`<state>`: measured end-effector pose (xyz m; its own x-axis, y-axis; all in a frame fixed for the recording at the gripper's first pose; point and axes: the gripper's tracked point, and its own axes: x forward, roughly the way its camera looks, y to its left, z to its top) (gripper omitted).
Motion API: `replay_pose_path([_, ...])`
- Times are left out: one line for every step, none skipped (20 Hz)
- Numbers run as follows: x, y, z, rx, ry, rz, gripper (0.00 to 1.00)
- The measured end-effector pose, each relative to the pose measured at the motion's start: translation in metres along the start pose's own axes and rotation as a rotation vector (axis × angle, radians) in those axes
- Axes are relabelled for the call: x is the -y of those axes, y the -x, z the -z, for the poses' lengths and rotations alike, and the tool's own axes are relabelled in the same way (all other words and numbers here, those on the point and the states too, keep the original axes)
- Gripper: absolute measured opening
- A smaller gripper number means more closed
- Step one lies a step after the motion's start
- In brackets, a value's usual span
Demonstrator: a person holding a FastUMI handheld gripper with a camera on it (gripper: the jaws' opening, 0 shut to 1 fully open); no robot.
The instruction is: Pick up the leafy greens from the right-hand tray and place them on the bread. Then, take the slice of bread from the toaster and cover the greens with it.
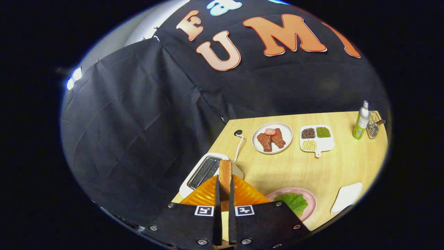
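While the hand-held gripper (224,184) hangs above the near edge of the wooden surface (312,166), its two fingers stand almost together and pinch a slice of bread (225,172) edge-on between them, the slice rising upright past the fingertips. Just left of and beyond the slice sits the white toaster (204,172), its slot dark and open, with a white cord (238,147) running from it toward a small dark hole in the surface. Under the fingers lies an orange ribbed tray (204,194), partly hidden by the gripper's body. To the right of that, near the edge, a pink plate (308,199) carries the leafy greens (293,201); whether bread lies beneath the leaf I cannot tell. Farther back, a white plate (272,138) holds reddish meat pieces and a round pink slice. Right of it stands a white divided dish (316,138) with dark, green and pale grains in separate compartments. A white flat tray (346,197) rests near the right front edge. At the far right corner a green bottle (360,121) stands upright beside a wire holder (373,125).
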<state>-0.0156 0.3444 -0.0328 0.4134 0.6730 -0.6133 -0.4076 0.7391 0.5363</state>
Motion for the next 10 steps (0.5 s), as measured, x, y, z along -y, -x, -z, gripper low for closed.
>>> replay_pose_path([0.008, 0.001, 0.003, 0.005, -0.004, 0.006, 0.08])
replay_pose_path([0.015, 0.003, 0.008, 0.004, -0.008, 0.012, 0.08])
replay_pose_path([0.022, 0.003, 0.015, -0.003, -0.015, 0.014, 0.08])
replay_pose_path([0.028, 0.003, 0.022, -0.01, -0.024, 0.013, 0.08])
replay_pose_path([0.035, 0.002, 0.027, -0.018, -0.033, 0.012, 0.08])
replay_pose_path([0.04, 0.002, 0.034, -0.027, -0.042, 0.01, 0.08])
replay_pose_path([0.046, 0.0, 0.041, -0.037, -0.048, 0.011, 0.08])
replay_pose_path([0.053, -0.001, 0.046, -0.042, -0.055, 0.012, 0.08])
replay_pose_path([0.059, -0.001, 0.052, -0.048, -0.06, 0.015, 0.08])
replay_pose_path([0.063, -0.001, 0.057, -0.053, -0.065, 0.015, 0.08])
